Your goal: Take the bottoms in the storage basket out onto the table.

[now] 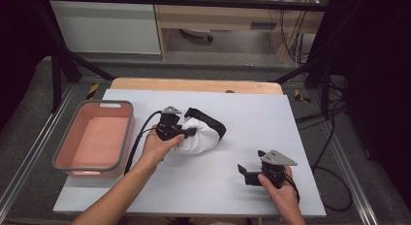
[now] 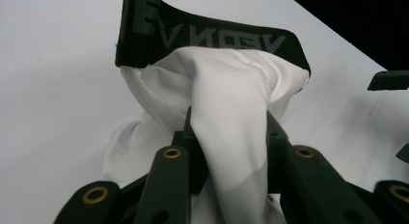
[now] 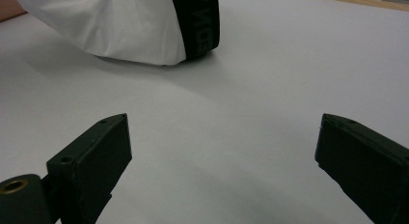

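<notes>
Left gripper (image 2: 229, 132) pinches white garment (image 2: 231, 89) on table (image 1: 252, 118)

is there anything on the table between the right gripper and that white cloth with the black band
Nothing visible. The right gripper rests with its jaws open, aimed at the white cloth, and bare table lies between them. The left gripper is already clamped on the cloth's far side, near the pink bin.

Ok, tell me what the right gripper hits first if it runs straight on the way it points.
Probably the white garment with its black waistband. The right gripper stands open over the bare white tabletop, and nothing lies between. The garment sits a little off-centre, so it might only graze the waistband end.
</notes>
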`<state>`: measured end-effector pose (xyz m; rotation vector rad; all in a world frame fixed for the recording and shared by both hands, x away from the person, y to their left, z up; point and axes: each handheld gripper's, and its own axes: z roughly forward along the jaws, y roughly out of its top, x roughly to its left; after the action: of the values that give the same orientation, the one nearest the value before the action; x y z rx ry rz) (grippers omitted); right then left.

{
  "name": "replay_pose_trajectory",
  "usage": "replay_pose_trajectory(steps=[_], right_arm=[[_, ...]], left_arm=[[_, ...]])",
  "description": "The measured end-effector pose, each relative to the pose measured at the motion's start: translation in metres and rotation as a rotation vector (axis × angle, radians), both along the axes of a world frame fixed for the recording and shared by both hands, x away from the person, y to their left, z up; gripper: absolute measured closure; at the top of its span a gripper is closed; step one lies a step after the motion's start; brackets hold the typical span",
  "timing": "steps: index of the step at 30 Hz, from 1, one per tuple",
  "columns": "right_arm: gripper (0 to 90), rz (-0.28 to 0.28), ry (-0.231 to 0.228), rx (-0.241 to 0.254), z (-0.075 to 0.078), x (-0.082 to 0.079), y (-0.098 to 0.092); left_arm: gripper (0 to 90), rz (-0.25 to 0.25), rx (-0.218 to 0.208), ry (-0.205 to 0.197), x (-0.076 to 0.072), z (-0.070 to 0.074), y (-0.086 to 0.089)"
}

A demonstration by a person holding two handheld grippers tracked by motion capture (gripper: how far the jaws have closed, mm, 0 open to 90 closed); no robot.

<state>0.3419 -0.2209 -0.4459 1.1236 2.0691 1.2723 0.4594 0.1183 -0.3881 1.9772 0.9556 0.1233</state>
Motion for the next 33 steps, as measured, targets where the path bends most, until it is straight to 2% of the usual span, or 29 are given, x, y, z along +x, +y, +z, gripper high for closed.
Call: replay_pose_trajectory(steps=[33], right_arm=[[5.7,0.001,0.006,0.002,0.0,0.0,0.0]], left_arm=[[70.0,0.0,0.003,0.017,-0.003,-0.01,-0.001]])
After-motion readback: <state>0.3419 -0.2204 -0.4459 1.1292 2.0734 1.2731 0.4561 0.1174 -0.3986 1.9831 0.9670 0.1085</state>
